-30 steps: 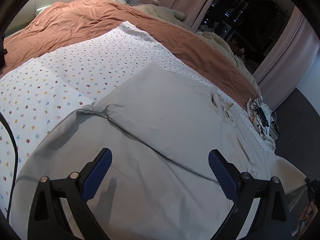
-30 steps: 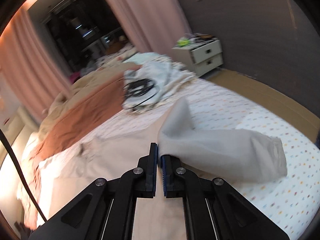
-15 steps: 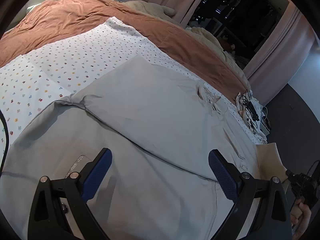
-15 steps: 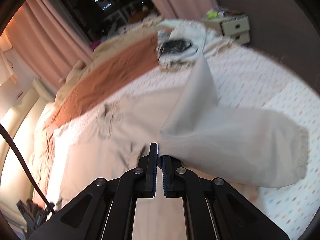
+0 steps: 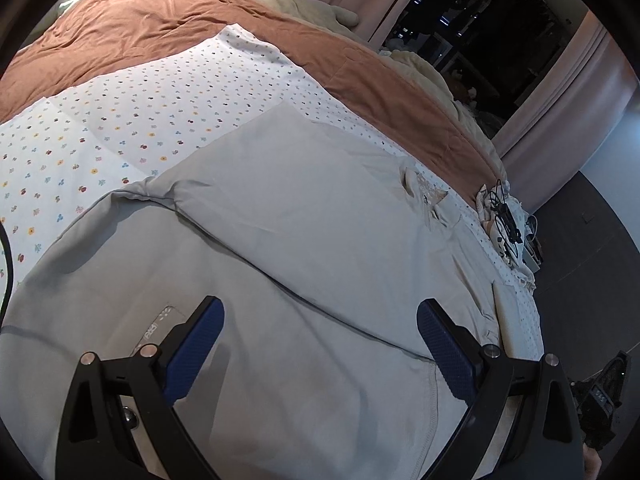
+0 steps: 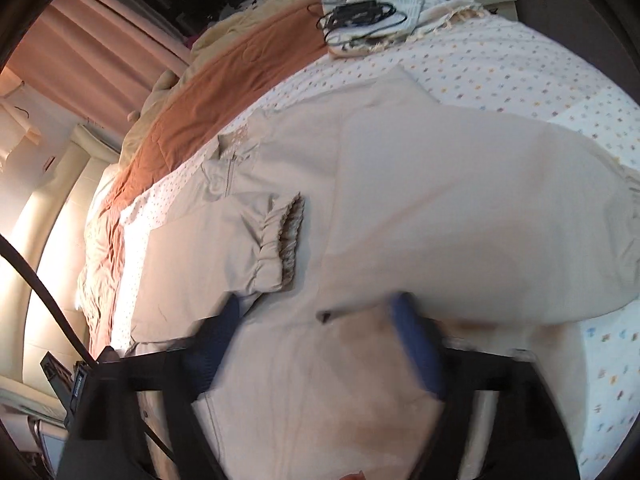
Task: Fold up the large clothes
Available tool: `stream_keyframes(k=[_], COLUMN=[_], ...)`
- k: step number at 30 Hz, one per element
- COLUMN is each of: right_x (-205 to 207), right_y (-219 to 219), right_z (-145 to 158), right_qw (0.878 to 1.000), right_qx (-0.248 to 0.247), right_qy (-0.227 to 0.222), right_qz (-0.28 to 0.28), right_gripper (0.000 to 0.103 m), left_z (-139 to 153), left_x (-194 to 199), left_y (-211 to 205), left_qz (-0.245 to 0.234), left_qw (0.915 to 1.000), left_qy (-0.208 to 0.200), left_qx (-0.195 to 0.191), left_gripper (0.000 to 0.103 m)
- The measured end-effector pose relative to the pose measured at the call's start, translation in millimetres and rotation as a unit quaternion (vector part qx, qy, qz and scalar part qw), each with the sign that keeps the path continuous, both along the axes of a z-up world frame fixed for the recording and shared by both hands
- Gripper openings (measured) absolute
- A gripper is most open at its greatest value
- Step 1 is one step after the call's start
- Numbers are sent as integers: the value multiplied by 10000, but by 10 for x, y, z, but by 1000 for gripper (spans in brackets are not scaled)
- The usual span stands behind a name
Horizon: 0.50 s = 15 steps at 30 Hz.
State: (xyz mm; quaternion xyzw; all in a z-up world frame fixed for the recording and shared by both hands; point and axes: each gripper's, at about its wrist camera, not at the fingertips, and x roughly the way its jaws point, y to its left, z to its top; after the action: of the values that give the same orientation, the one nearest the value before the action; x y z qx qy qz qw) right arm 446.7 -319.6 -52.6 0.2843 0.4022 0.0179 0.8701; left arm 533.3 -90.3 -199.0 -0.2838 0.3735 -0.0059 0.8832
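A large pale beige garment (image 6: 400, 184), greyish in the left wrist view (image 5: 304, 248), lies spread over the dotted bedsheet (image 5: 132, 112) and fills the middle and lower part of both frames. In the right wrist view its collar and zip sit at centre left, and a sleeve with a gathered, elastic cuff (image 6: 280, 240) lies folded across the body, the cuff near the middle of the frame. A second, broader fold of cloth covers the right half, its rounded edge ending at the sheet on the right. In the left wrist view a long crease runs diagonally from the left centre toward the lower right, and a small label shows at lower left.

The right gripper (image 6: 320, 344) is blurred at the bottom of its frame; its jaws have just been opening and now stand wide, with the cloth lying beneath them, not pinched. The left gripper (image 5: 320, 344) stands wide apart too, hovering over the garment with nothing between its blue pads (image 5: 196, 348).

A rust-coloured blanket (image 5: 160, 24) lies along the upper part of the bed, and a tangle of black cables (image 6: 356, 16) rests at the top of the right wrist view.
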Motion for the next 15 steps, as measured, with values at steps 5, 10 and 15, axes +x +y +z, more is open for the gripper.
stream_keyframes(k=[5,10,15], right_x=[-175,-251,-288], right_y=[-464,-1057,-1526], right_z=[198,118,-97], right_qw=[9947,9796,9631], right_qx=[-796,-1301,-1343], right_qy=[-8,405,894], right_qz=[-647,-1477,-2155], right_gripper=[86,86,86], left_z=[-12,-20,-25], left_x=[20,32,41], left_y=[-18,-24,-19], left_qz=[-53,-97,-109], left_qw=[10000,9999,9999], left_qy=[29,49,67], left_qx=[1,3,-2], left_gripper=[99,99,99])
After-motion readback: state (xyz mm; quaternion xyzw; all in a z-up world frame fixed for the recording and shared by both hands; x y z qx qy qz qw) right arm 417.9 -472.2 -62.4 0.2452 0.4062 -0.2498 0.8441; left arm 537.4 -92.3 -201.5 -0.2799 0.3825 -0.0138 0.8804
